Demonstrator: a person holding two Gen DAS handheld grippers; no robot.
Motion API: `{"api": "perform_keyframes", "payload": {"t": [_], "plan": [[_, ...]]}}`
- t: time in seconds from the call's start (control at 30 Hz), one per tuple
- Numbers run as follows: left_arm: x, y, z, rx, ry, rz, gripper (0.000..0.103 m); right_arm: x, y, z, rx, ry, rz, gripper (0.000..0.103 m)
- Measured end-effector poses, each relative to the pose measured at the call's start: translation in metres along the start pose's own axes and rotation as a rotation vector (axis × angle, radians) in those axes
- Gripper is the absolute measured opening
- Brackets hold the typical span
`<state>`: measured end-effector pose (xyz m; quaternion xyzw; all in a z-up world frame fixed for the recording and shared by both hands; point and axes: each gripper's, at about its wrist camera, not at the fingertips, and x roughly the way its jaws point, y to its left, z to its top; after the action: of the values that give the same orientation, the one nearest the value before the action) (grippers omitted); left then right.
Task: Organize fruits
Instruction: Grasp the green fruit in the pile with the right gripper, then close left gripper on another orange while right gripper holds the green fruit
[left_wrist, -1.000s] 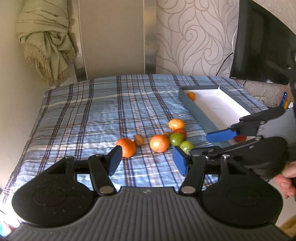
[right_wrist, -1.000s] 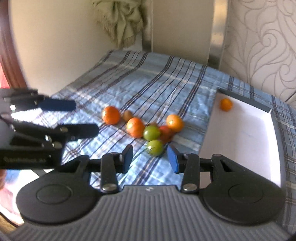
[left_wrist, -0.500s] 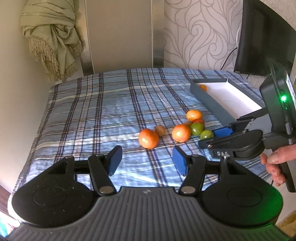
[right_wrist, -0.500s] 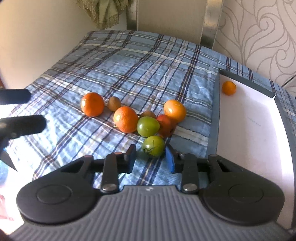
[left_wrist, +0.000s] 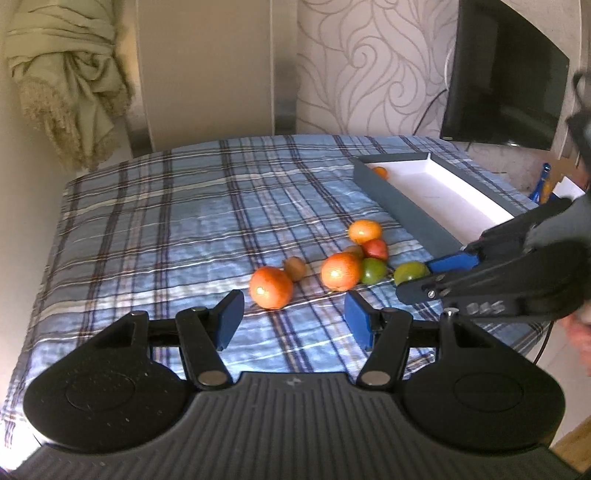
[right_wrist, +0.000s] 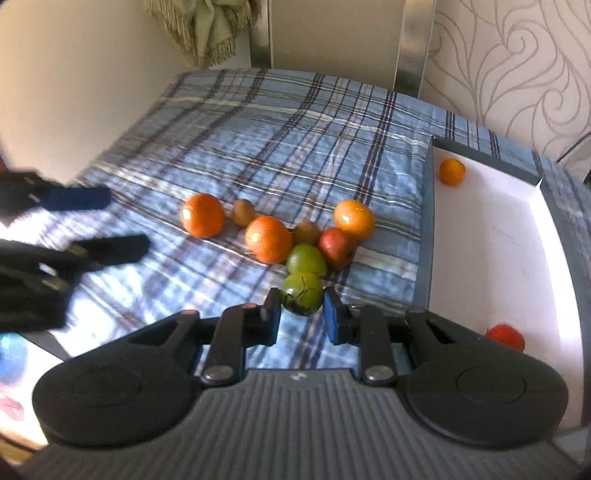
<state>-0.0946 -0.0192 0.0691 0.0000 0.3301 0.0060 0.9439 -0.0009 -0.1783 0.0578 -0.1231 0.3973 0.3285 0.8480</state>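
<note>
Several fruits lie in a cluster on the blue plaid cloth: oranges (right_wrist: 202, 220) (right_wrist: 268, 239) (right_wrist: 354, 219), a red fruit (right_wrist: 335, 247), two kiwis (right_wrist: 243, 212), a green fruit (right_wrist: 306, 260) and a nearer green fruit (right_wrist: 300, 293). My right gripper (right_wrist: 301, 319) has its jaws on either side of the nearer green fruit, still a little apart from it; it also shows in the left wrist view (left_wrist: 424, 275). My left gripper (left_wrist: 291, 321) is open and empty, just short of the leftmost orange (left_wrist: 271, 287).
A grey box with a white inside (right_wrist: 423, 236) stands right of the cluster, holding a small orange (right_wrist: 451, 171) and a red fruit (right_wrist: 505, 336). A black TV (left_wrist: 502, 74) hangs at the back right. A curtain (left_wrist: 66, 74) hangs at the back left.
My right gripper moved forward and its jaws narrowed around the nearer green fruit. My left gripper drew back and swung left, so the fruits sit more central in its view.
</note>
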Motion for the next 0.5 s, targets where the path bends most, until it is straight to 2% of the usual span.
{"api": "perform_keyframes", "payload": {"t": [0.17, 0.33, 0.5], "plan": [[0.011, -0.004, -0.003, -0.013, 0.011, -0.010, 0.066, -0.033, 0.006, 0.006, 0.010, -0.057, 0.046, 0.028], [0.022, -0.002, -0.005, -0.007, 0.018, 0.019, 0.066, -0.051, 0.012, -0.003, 0.018, -0.086, 0.092, 0.028], [0.041, 0.008, -0.009, -0.017, 0.045, 0.047, 0.066, -0.059, 0.007, -0.009, 0.031, -0.089, 0.078, 0.028]]}}
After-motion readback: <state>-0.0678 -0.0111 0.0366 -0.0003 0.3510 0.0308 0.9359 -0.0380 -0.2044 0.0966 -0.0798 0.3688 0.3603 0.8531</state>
